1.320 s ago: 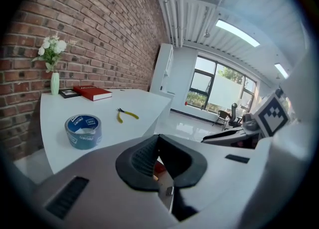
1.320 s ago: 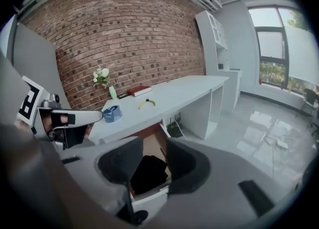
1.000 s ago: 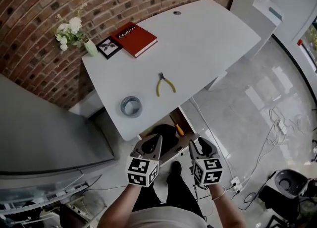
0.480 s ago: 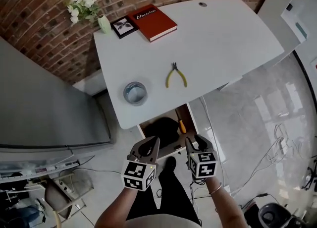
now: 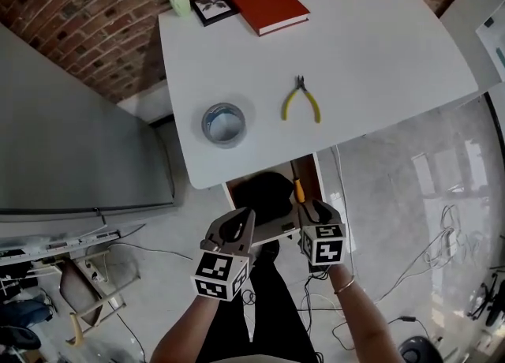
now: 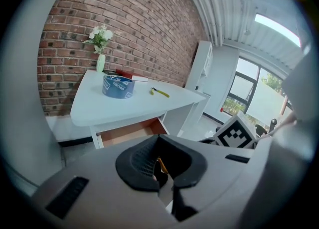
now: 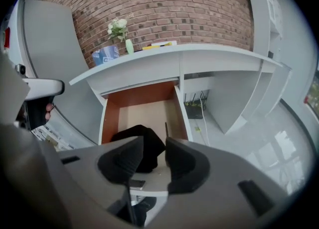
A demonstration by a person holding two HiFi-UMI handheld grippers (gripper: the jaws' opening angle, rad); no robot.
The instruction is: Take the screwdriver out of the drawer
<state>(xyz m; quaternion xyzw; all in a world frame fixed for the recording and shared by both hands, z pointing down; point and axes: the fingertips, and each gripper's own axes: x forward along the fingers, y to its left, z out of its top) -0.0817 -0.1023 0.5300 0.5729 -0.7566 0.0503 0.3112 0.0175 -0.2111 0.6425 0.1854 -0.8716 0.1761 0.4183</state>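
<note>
Right gripper view: the screwdriver (image 7: 166,129) is seen lying along the right wall of the open drawer (image 7: 142,95), beside a black bundle (image 7: 151,146). The right tool (image 7: 154,156) is spread and empty, the left tool (image 6: 162,168) narrowly parted. The handle should be straddled squarely, clear of the wall. Since earlier, the right tool has been brought closer.

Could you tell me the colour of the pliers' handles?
Yellow; the pliers show best in head view.

Black object (image 5: 267,194) in drawer (image 7: 110,118), beside screwdriver (image 5: 299,190)
</note>
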